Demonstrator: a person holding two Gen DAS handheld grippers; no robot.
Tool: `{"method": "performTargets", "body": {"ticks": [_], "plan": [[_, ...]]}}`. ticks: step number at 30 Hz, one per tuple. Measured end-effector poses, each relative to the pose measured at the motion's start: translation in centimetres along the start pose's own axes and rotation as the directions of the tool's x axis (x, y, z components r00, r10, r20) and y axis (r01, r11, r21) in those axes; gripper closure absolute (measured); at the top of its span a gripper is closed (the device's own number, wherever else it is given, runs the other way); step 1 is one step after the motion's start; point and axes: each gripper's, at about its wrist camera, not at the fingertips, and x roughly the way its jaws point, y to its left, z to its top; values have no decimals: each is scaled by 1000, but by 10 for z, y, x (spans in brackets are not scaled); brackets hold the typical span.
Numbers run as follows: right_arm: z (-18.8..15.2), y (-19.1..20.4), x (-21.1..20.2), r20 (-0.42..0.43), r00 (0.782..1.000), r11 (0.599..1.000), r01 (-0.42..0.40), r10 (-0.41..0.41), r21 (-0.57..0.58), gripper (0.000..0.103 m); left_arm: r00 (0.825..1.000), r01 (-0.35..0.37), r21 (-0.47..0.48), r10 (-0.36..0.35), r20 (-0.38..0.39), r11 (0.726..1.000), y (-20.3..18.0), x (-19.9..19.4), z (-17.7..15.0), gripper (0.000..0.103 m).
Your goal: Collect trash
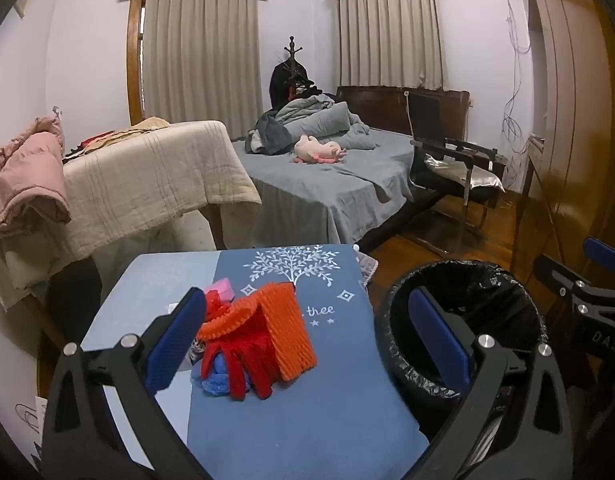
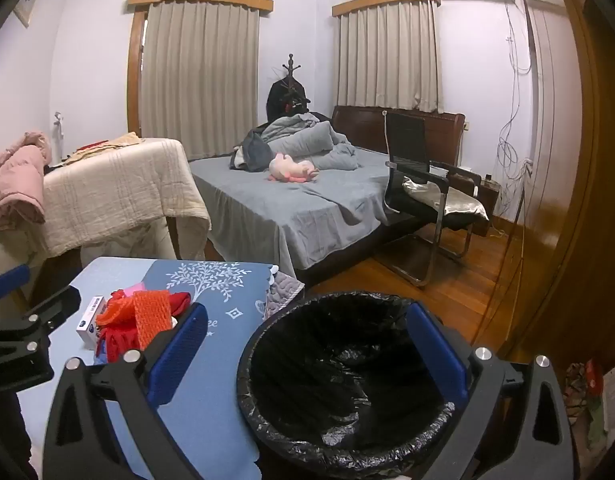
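Blue-padded fingers of the left gripper (image 1: 307, 336) stood wide apart and empty above the near edge of the table (image 1: 307, 420), framing a heap of trash: an orange foam net sleeve (image 1: 287, 328) lying on red mesh netting (image 1: 243, 364), with a blue crumpled scrap (image 1: 215, 380) underneath and a small white box (image 2: 90, 320) beside it. Nothing looked collected yet; the black-lined trash bin (image 2: 347, 380) just right of the table appeared empty. Next, the left gripper would likely need to drop onto the sleeve and close. Equally wide, the right gripper (image 2: 307, 352) hovered over the bin. Behind lay a grey bed (image 1: 327, 176), a chair (image 1: 447, 160) and curtained windows.
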Motion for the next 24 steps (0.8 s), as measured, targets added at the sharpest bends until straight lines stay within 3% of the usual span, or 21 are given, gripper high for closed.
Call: {"method": "performTargets", "body": {"ticks": [24], "plan": [[-2, 3, 2, -2, 1000, 1000, -2, 2, 2, 6, 1000, 8, -11, -8, 2, 1000, 0, 0, 0, 5]]}}
